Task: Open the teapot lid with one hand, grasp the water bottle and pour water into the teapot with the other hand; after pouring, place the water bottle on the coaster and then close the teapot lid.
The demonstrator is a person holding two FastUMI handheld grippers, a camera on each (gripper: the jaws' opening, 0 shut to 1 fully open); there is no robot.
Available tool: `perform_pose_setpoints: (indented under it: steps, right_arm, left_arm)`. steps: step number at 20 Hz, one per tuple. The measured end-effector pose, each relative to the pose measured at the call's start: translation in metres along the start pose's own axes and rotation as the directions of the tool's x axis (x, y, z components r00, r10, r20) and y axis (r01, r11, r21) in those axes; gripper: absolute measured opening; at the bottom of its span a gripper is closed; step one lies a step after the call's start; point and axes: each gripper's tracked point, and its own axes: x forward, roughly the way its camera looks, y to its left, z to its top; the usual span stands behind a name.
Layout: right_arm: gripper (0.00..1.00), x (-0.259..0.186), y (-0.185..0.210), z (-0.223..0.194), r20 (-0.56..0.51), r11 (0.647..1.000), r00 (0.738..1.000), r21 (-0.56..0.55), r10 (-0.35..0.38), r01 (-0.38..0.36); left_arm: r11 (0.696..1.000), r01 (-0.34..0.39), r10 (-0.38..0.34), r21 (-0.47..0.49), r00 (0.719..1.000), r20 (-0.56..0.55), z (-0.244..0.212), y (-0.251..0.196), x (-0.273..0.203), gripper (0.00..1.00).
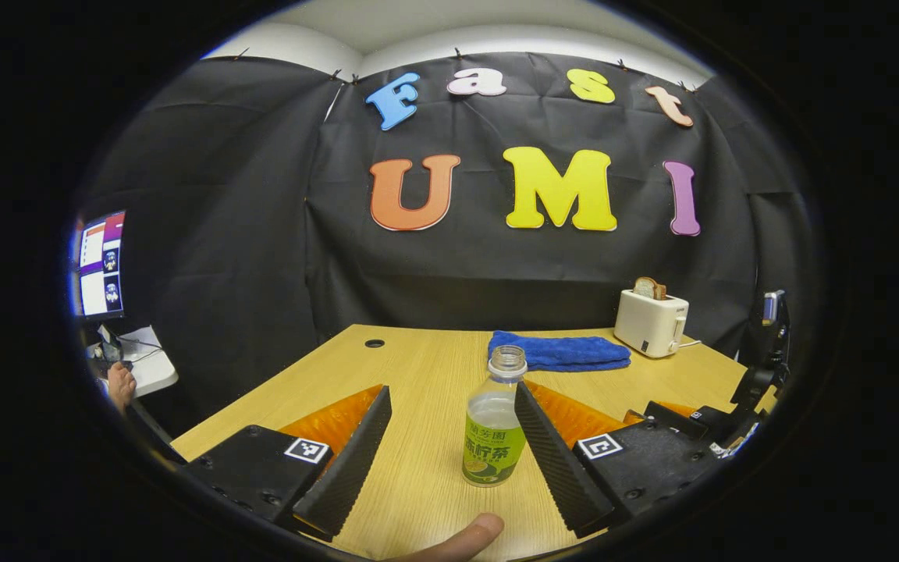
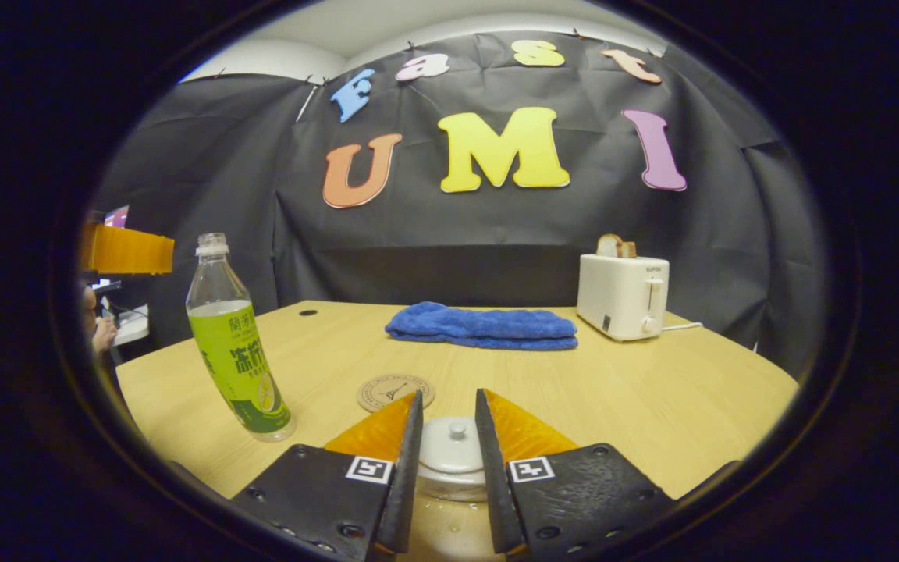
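Both grippers were over the table (image 2: 652, 390): the left gripper (image 1: 449, 437) stood spread around the uncapped water bottle (image 1: 494, 425), green label unreadable; the right gripper (image 2: 449, 437) flanked the teapot lid (image 2: 451, 446), contact unclear, teapot body mostly hidden, coaster (image 2: 395, 390) just beyond

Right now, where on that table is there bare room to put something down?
Bare wood lies right of the coaster, in front of the blue towel and toaster. It is crowded near the front edge, around the teapot lid and water bottle.
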Motion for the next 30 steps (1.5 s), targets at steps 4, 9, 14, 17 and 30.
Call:
perform_pose_setpoints:
  steps: [4,9,14,17,30]
  right_arm:
    - [0.23,0.003,-0.011,0.003,0.011,0.999,0.999,0.009,-0.032,0.031]
    - [0.01,0.004,-0.009,0.004,0.018,0.997,0.999,-0.063,-0.048,0.049]
    - [0.0,-0.001,-0.01,0.027,0.056,0.997,0.998,-0.06,-0.039,0.042]
    - [0.0,-0.013,-0.016,0.059,0.101,0.999,0.994,-0.021,-0.03,0.033]
    - [0.0,-0.058,-0.028,0.079,0.163,0.996,0.987,-0.086,-0.003,0.018]
  left_arm:
    - [1.0,-0.002,0.002,-0.002,1.0,0.003,0.002,0.001,-0.002,0.99]
    - [1.0,-0.006,0.006,-0.002,1.0,-0.01,-0.002,0.001,-0.001,0.99]
    - [1.0,0.023,-0.023,0.01,1.0,0.008,0.002,-0.002,-0.002,0.99]
    - [0.999,0.053,-0.053,0.001,0.999,0.009,0.002,-0.005,-0.002,0.99]
    - [0.976,0.192,-0.19,0.106,0.981,-0.036,-0.052,-0.035,0.046,0.99]
